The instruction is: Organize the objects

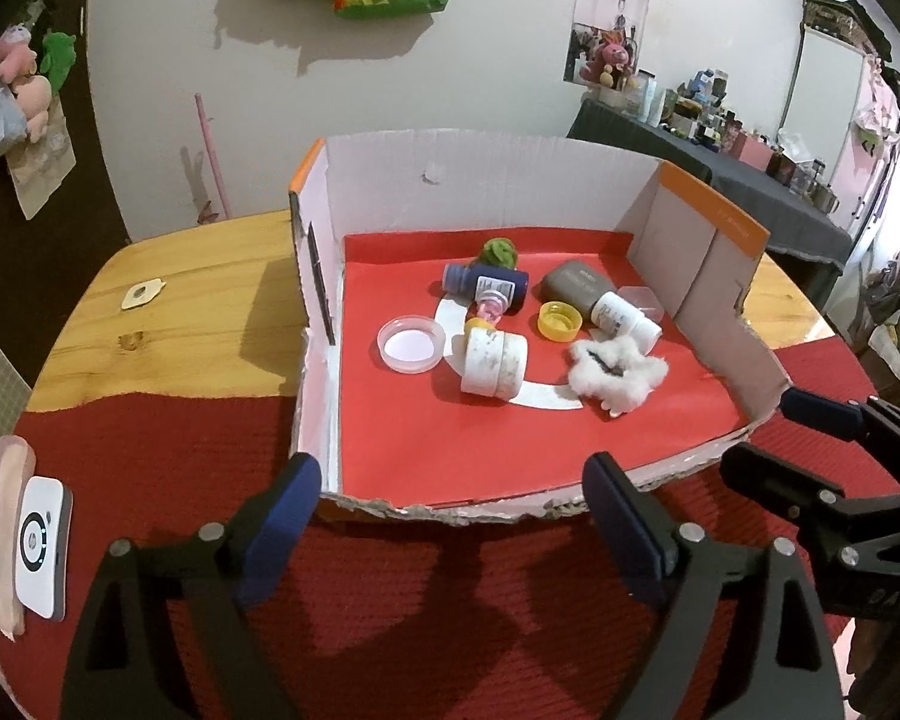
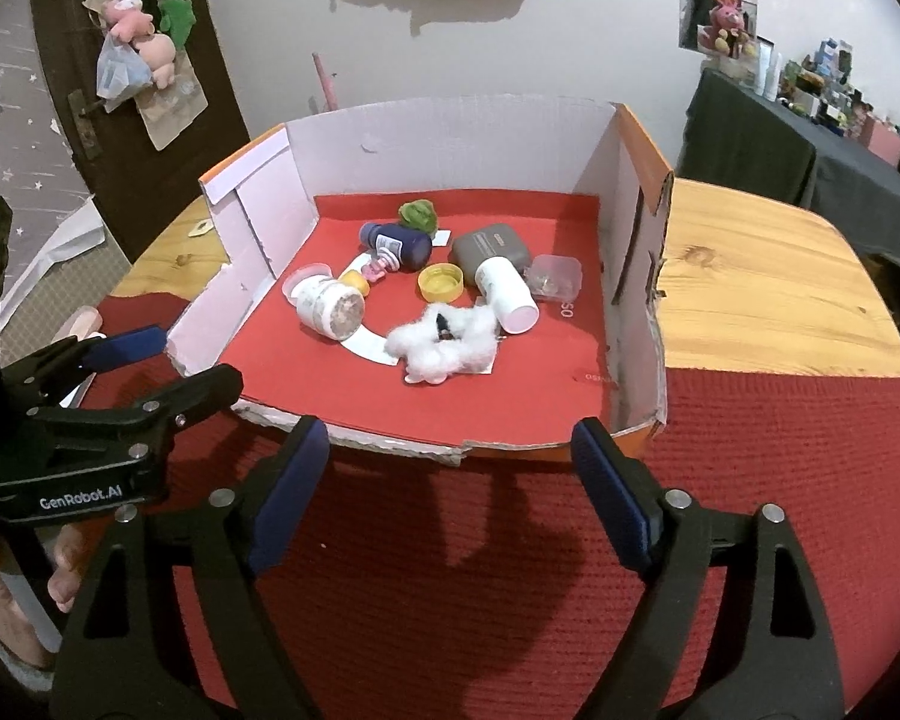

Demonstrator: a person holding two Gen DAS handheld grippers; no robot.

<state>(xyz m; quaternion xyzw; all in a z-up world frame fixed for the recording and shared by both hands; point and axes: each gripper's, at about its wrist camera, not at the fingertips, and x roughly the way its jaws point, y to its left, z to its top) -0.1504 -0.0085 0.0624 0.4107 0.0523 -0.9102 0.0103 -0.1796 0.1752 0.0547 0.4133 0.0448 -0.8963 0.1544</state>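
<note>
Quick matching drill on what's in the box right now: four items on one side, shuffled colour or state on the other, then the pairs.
Items:
1. bottle cap
2. dark blue bottle
3. cotton wad
4. clear lid

Descriptions:
A. white and fluffy, nearest the torn front edge
B. yellow, open side up
C. lying on its side
D. round, translucent, farthest toward the left wall

Pairs: 1-B, 2-C, 3-A, 4-D

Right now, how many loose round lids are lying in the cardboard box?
2. A clear round plastic lid lies left, beside the white jar; a yellow round cap lies centre, before the grey bottle. Others may be hidden.
</note>
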